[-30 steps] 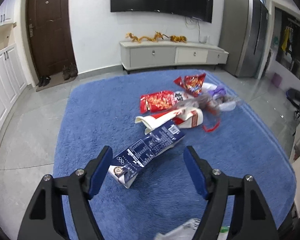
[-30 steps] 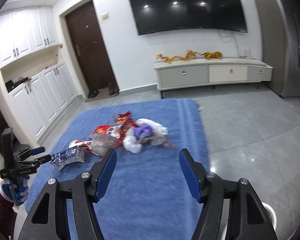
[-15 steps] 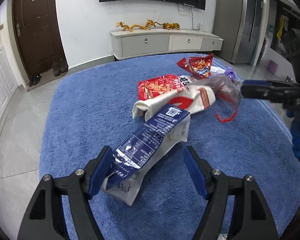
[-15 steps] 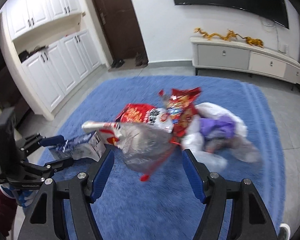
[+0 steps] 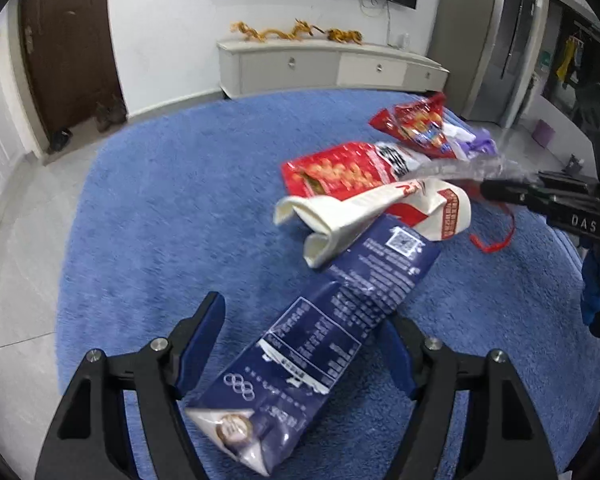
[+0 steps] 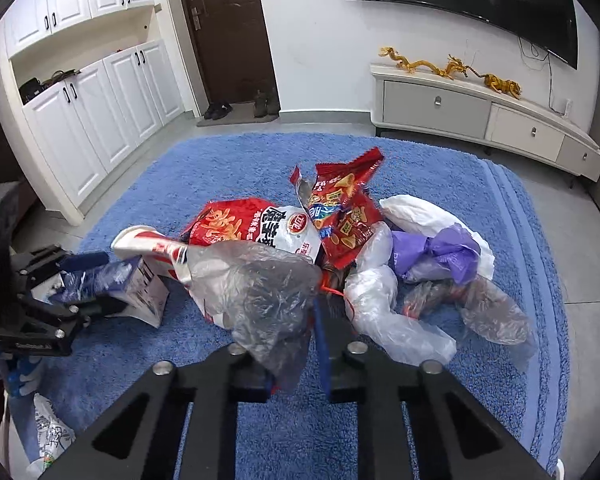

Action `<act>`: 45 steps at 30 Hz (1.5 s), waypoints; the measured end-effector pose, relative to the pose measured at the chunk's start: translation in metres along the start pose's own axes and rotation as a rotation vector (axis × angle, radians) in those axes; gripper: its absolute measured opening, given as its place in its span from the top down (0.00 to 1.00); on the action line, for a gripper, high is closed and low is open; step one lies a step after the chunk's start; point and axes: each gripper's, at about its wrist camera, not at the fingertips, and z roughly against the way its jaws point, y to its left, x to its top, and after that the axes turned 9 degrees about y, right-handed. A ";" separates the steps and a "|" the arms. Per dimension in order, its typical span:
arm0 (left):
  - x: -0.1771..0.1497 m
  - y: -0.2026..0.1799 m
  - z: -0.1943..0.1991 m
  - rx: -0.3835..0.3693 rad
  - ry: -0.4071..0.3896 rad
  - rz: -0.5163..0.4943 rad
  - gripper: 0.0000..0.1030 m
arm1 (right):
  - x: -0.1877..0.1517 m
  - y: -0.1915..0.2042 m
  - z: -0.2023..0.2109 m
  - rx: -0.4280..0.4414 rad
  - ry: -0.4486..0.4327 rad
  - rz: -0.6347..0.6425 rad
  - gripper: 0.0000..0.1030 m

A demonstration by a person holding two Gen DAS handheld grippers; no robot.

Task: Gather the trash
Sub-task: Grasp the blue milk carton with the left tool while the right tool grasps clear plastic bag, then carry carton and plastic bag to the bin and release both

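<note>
A dark blue milk carton (image 5: 320,340) lies on the blue rug between the fingers of my left gripper (image 5: 304,344), which is open around it. It also shows in the right wrist view (image 6: 112,284). My right gripper (image 6: 296,320) is shut on a clear grey plastic bag (image 6: 260,288) at the front of the trash pile. The pile holds a white paper cup (image 5: 364,212), two red snack bags (image 6: 236,224) (image 6: 340,208), white bags (image 6: 380,312) and a purple bag (image 6: 440,252).
The blue rug (image 5: 172,208) lies on a grey tile floor. A low TV cabinet (image 6: 480,116) stands at the far wall, white cupboards (image 6: 100,108) on the left. A printed plastic bag (image 6: 50,444) hangs at the lower left of the right wrist view.
My left gripper moved forward until the carton came between its fingers. My right gripper moved in to the pile and shut on the clear bag.
</note>
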 end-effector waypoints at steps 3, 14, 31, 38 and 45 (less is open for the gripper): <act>-0.003 -0.004 0.002 -0.004 -0.007 -0.002 0.35 | -0.002 0.000 0.004 0.011 -0.005 0.004 0.91; -0.023 -0.017 0.024 0.009 -0.038 0.015 0.67 | -0.010 0.003 0.043 0.091 -0.061 0.008 0.94; -0.039 -0.033 0.118 0.025 -0.187 0.093 0.67 | -0.047 -0.026 0.173 0.148 -0.280 -0.062 0.94; -0.035 -0.058 0.148 0.020 -0.243 0.080 0.67 | -0.076 -0.047 0.217 0.128 -0.357 -0.102 0.94; -0.023 -0.100 0.165 -0.019 -0.270 0.032 0.67 | -0.112 -0.083 0.256 0.089 -0.432 -0.174 0.94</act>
